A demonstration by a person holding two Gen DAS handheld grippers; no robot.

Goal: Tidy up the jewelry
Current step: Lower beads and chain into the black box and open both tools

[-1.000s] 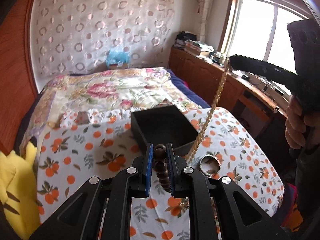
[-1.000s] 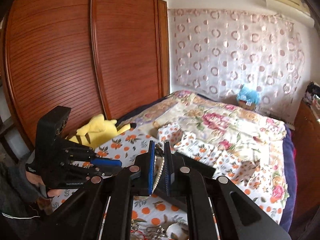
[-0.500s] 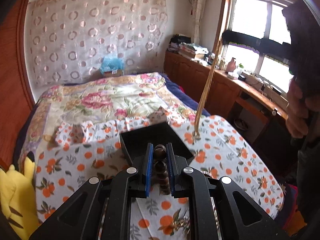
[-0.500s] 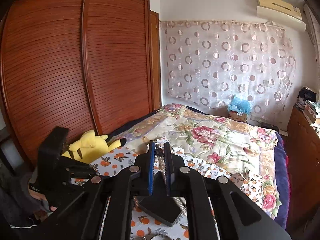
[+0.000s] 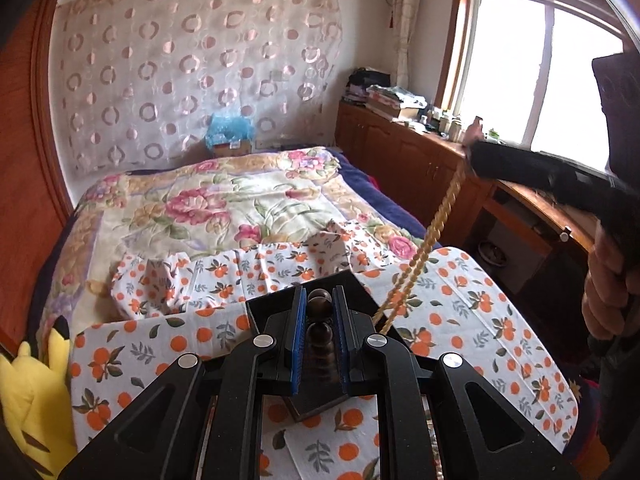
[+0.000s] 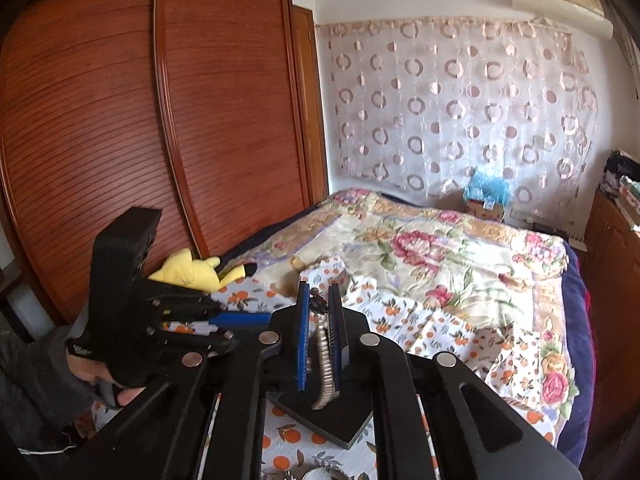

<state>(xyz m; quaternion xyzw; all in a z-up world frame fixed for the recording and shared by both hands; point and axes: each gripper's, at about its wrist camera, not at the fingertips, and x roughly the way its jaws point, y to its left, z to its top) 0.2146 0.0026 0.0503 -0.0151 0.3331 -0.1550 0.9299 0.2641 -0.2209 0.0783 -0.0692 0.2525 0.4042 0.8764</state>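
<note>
Bedroom, with an orange-print cloth point(image 5: 460, 296) over a small table at the bed's foot. From the left wrist, my left gripper point(image 5: 319, 308) pinches a dark bead strand point(image 5: 319, 334) directly above the black box point(image 5: 264, 310); the right gripper point(image 5: 476, 156) holds a gold chain point(image 5: 424, 252) slanting down toward it. From the right wrist, that chain point(image 6: 325, 364) hangs between closed pads, box point(image 6: 344, 420) just below.

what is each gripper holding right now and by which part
Left gripper pinches a dark wooden bead strand near its top beads. Right gripper grips a twisted pale chain at its upper end.
</note>
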